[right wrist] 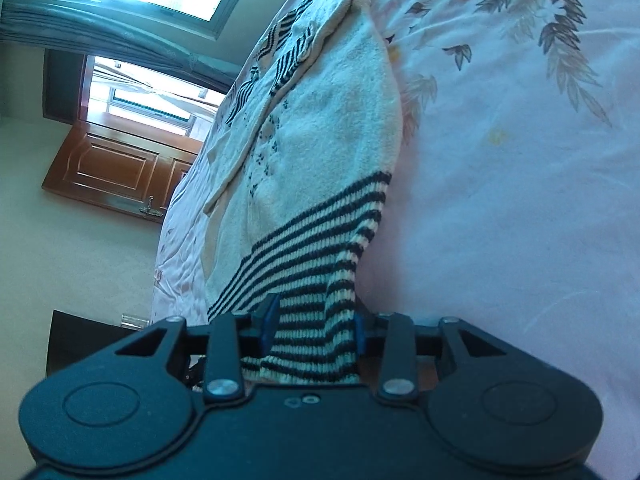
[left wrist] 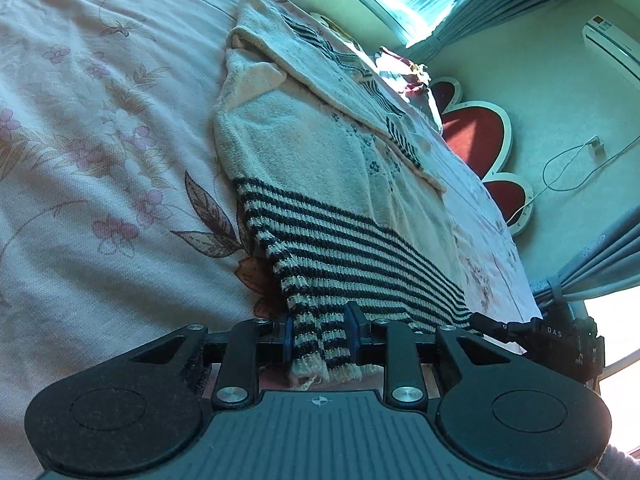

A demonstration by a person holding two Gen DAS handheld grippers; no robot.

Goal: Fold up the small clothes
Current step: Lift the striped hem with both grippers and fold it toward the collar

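My left claw point(left wrist: 320, 330) is clenched on the sweater's point(left wrist: 304, 152) striped hem at its left corner, and my right claw point(right wrist: 314, 326) grips the same hem at the right corner. I judge this readies both corners to carry the near edge toward the collar. The sweater lies flat on the bed point(left wrist: 80, 120), sleeves folded in. The far collar end is hard to make out, and the hem's edge is hidden behind each claw.

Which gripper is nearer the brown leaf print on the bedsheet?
Left. The left gripper clamps the sweater hem corner right beside the leaf print. The right gripper holds the hem's other corner, across the sweater's width from it.
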